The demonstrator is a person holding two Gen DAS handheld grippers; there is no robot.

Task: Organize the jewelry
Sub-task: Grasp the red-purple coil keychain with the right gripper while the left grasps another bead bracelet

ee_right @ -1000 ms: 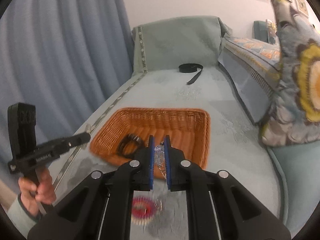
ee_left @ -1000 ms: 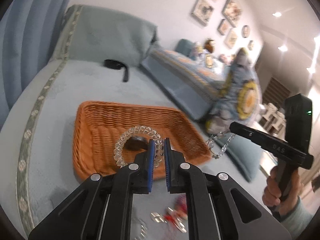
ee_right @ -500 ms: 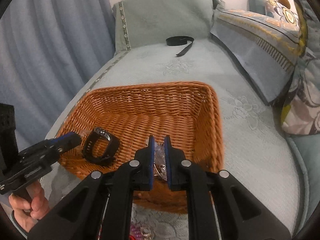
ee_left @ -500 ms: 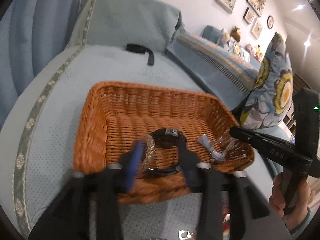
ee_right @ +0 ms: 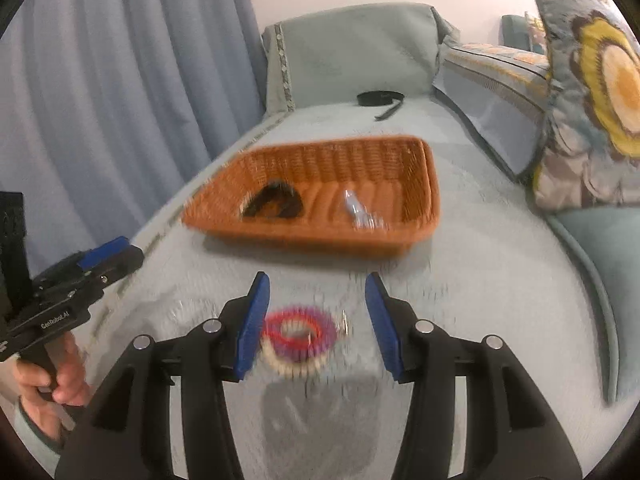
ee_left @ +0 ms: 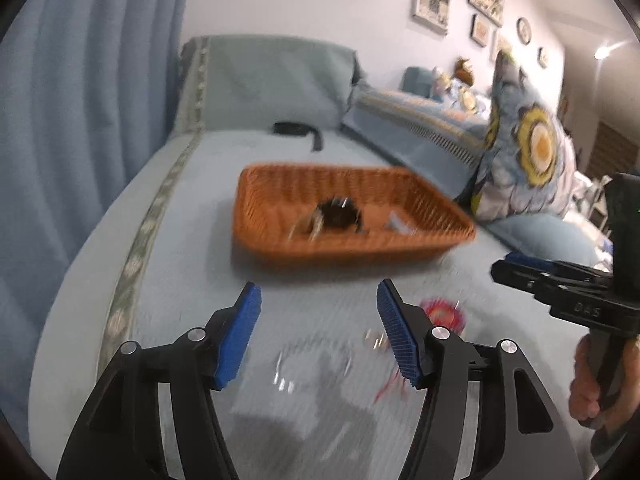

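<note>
Both grippers, left gripper (ee_left: 319, 330) and right gripper (ee_right: 317, 318), hang wide open and empty near the basket (ee_right: 416, 236), coil bracelet (ee_right: 298, 334) between the right fingers.

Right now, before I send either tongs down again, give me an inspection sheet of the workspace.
Surface: pale blue-green bedspread, patterned border along its left edge.
Job's things: wicker basket holds a black watch and a silvery chain. Outside it lie a red-purple-cream coil bracelet, small metal pieces and a thin silvery necklace, blurred.
Clutter: black strap at the far end.
Grippers: left tongs open, empty; right tongs open, empty, above the coil bracelet.
Cables: nothing seen.
Surroundings: blue curtain, floral pillow, framed pictures.
</note>
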